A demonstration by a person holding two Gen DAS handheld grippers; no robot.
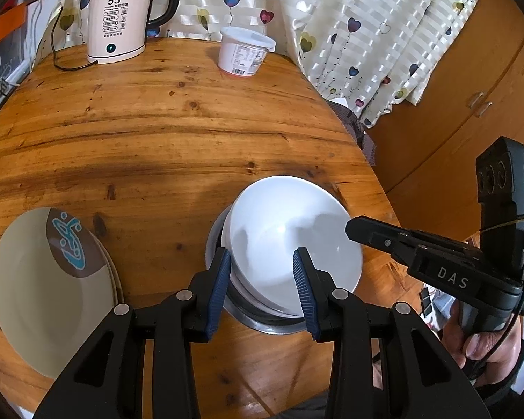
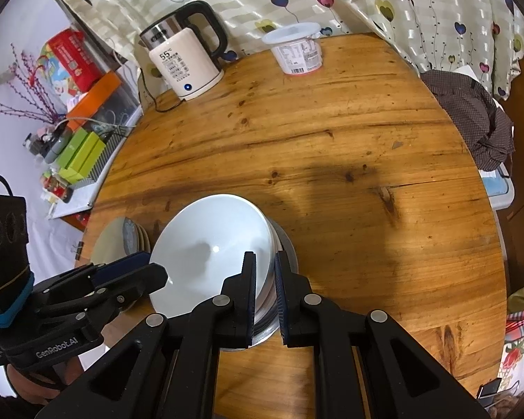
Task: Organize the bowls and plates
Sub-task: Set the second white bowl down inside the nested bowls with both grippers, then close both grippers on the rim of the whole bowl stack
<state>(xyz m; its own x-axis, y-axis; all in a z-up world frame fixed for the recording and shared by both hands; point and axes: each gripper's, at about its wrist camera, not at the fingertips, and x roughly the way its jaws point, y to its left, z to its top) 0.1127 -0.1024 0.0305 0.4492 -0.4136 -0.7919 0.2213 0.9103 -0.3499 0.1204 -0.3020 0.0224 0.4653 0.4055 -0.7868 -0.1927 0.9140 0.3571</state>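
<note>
- We see a white bowl [image 1: 290,244] that sits tilted on top of a stack of bowls, near the front edge of the round wooden table [image 1: 157,122]
- Our left gripper [image 1: 263,282] is wide open – its left blue pad is at the outer left side of the stack, and its right pad stands over the inside of the white bowl; we cannot tell if either pad touches
- Our right gripper [image 2: 264,291] is almost closed around the right rim of the white bowl [image 2: 209,244]; the rim passes through the narrow gap between the two fingers, so it seems to be pinched there
- In the left wrist view the right gripper [image 1: 353,228] comes in from the right, with its tip at the right edge of the bowl
- Under the white bowl there is at least one more white bowl, and at the bottom a metal bowl [image 1: 272,324] – the exact number in the stack we cannot tell
- To the left of the stack, a little apart, lies a pile of cream plates [image 1: 49,289]; the top one has a brown patch with a blue drawing, and from the edges in the right wrist view we count about three or four plates [image 2: 122,241]
- At the far side of the table stand one electric kettle [image 1: 118,24], which shows 55 °C, and one white plastic tub [image 1: 242,52] with a lid, well apart from the bowls
</note>
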